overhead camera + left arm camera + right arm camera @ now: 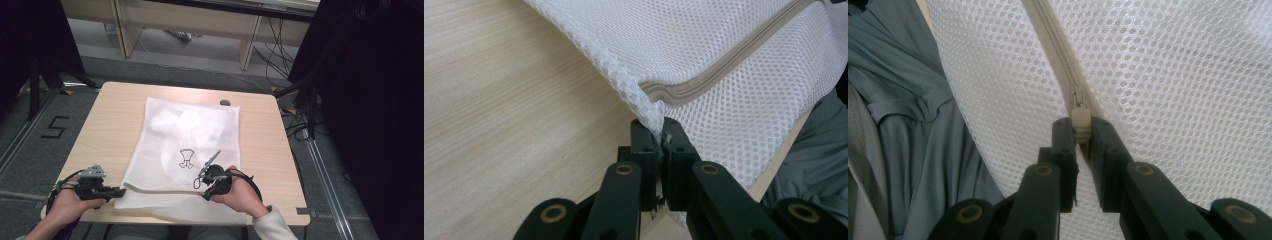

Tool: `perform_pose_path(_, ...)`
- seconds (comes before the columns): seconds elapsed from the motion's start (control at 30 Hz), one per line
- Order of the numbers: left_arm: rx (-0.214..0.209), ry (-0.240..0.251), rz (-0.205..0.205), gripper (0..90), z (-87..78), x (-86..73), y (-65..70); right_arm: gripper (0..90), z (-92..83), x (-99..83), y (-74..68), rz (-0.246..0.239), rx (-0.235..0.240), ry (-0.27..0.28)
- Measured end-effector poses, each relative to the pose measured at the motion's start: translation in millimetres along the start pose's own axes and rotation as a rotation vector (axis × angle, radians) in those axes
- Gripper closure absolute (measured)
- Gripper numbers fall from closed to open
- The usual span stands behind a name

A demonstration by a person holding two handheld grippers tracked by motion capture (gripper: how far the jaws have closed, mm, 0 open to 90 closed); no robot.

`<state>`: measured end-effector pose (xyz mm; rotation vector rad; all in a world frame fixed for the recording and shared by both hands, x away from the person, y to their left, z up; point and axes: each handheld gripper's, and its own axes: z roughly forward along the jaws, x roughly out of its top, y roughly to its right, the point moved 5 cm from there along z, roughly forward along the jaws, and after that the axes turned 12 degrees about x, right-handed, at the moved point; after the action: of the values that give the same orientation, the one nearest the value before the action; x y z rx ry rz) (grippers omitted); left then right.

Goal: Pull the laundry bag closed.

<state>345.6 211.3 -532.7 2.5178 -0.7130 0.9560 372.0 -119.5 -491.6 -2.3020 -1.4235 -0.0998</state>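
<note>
A white mesh laundry bag (187,150) is laid flat on the wooden bench (110,125), with its near edge hanging slightly over the bench edge closest to the person. Through the mesh a pale garment can be made out inside the bag, and a small black drawing (186,158) is seen on its upper face. The left claw (120,191) is held by the left hand (67,205) at the near left corner of the bag; in the left gripper view the jaws are pressed together on the corner of the mesh (655,122), just beside the place where the beige zipper tape (724,70) bends around. The right claw (207,194) is held by the right hand (240,195) at the near edge of the bag, more to the right. In the right gripper view its jaws are closed on the small beige zipper pull (1081,125), and the zipper (1053,40) is seen running away from the pull across the mesh. Grey fabric of the person's clothing (893,125) is seen below the bag in both gripper views. A small dark object (225,102) is lying on the bench just beyond the far edge of the bag; what it is cannot be told. A white sleeve (272,225) is visible at the right wrist.
</note>
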Motion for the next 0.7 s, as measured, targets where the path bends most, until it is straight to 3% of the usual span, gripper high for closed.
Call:
perform_pose_path(0.13,-0.010,-0.008,0.004,85.5,-0.5,-0.2,-0.4,82.2,-1.2,-1.3,1.2,0.004,-0.004,0.000)
perform_pose_path(0.17,-0.013,-0.009,0.003,85.4,-0.4,-0.2,-0.4,82.2,-1.9,-2.3,0.4,0.024,-0.012,-0.006)
perform_pose_path(0.3,-0.013,-0.007,0.002,85.5,-0.4,-0.2,-0.5,82.2,-1.8,-2.8,1.7,0.004,-0.001,0.001)
perform_pose_path(0.63,-0.005,0.013,-0.005,85.5,0.5,0.1,-0.1,82.2,-4.3,-6.0,3.1,0.016,-0.010,0.000)
perform_pose_path(0.7,-0.011,-0.005,0.004,85.5,-0.6,-0.2,-0.7,82.2,-4.5,-6.6,3.2,0.018,-0.009,-0.001)
